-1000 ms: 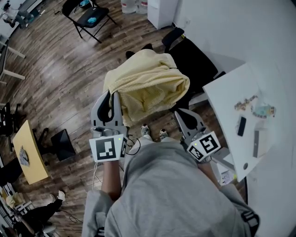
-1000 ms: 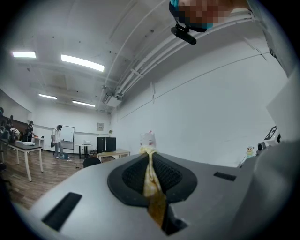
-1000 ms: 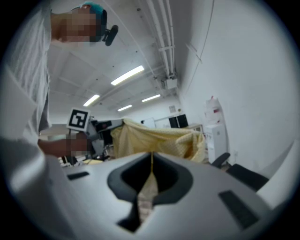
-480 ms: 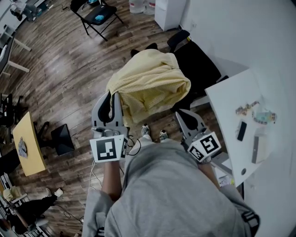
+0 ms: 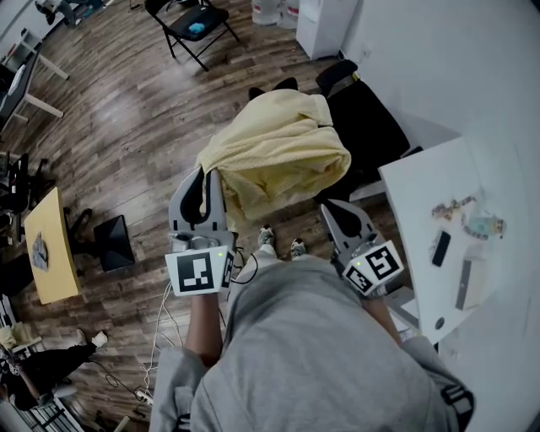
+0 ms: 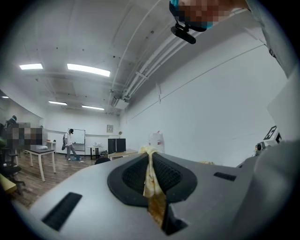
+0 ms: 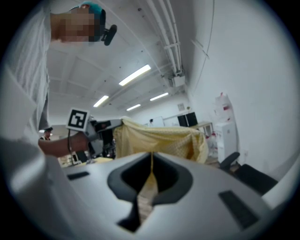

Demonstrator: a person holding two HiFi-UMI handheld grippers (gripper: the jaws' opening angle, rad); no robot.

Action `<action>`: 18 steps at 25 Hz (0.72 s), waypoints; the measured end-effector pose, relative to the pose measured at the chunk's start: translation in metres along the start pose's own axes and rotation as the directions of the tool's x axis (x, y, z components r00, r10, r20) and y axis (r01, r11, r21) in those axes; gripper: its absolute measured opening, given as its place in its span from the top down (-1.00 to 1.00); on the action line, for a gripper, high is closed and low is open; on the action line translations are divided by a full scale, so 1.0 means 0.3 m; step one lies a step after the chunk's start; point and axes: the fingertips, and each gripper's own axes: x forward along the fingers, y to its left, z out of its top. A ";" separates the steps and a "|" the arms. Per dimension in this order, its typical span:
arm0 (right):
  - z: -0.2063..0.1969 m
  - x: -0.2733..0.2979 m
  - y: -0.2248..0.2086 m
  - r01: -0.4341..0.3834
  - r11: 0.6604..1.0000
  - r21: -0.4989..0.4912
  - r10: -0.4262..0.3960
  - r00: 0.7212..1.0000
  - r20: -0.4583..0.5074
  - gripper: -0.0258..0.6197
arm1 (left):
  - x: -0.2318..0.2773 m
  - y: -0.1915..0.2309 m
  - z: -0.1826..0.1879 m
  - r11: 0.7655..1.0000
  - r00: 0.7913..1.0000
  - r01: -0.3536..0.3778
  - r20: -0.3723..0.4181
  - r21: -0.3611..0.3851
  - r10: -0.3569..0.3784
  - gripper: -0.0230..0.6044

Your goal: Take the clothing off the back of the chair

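Nearest, the left gripper [image 5: 202, 187] and the right gripper [image 5: 336, 213] sit just ahead of the person's grey top. They stand where they did a second ago. Each is clenched on a fold of the yellow garment [image 5: 278, 156]: in the left gripper view a thin strip of cloth runs pinched between the pads, and the right gripper view shows the same.

What shifts over the last second is the view around them. The floor, the garment and the chair drift a little up and to the right in the head view, while the bunched cloth keeps its shape. I judge that the person is turning or stepping slightly with the load, not regripping.

The garment hangs between the two grippers like a slack curtain, its far edge over the left side of the black office chair [image 5: 367, 126]. Whether it still rests on the chair back I cannot tell. The right gripper view shows the chair to the right of the cloth, which suggests the lift-off is done or nearly done.

To the right, the white table [image 5: 418, 190] carries a few small items, too small to name. The wooden floor [image 5: 126, 110] spreads left. On it stand a low yellow table [image 5: 46, 245] at the left and a black folding chair [image 5: 196, 25] at the far end. Beyond are white walls and strip lights.
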 end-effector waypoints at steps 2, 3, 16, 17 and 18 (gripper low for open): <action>0.001 0.000 0.004 -0.013 1.000 -0.001 0.013 1.000 -0.001 0.81 | -0.012 0.000 0.001 1.000 1.000 -0.012 -0.002 0.001 0.012 0.75; 0.002 0.000 0.007 -0.019 1.000 -0.002 0.019 1.000 -0.001 0.81 | -0.018 0.001 0.001 1.000 1.000 -0.018 -0.002 0.001 0.018 0.75; -0.003 -0.020 0.012 -0.083 0.997 -0.007 0.083 0.996 -0.016 0.81 | -0.098 0.006 0.008 0.994 0.994 -0.112 -0.005 -0.001 0.112 0.75; -0.003 -0.022 0.011 -0.088 0.996 -0.008 0.088 0.996 -0.018 0.81 | -0.103 0.005 0.009 0.993 0.993 -0.119 -0.005 0.000 0.119 0.75; -0.004 -0.025 0.011 -0.093 0.996 -0.008 0.093 0.995 -0.020 0.81 | -0.109 0.004 0.010 0.992 0.992 -0.127 -0.005 0.000 0.127 0.75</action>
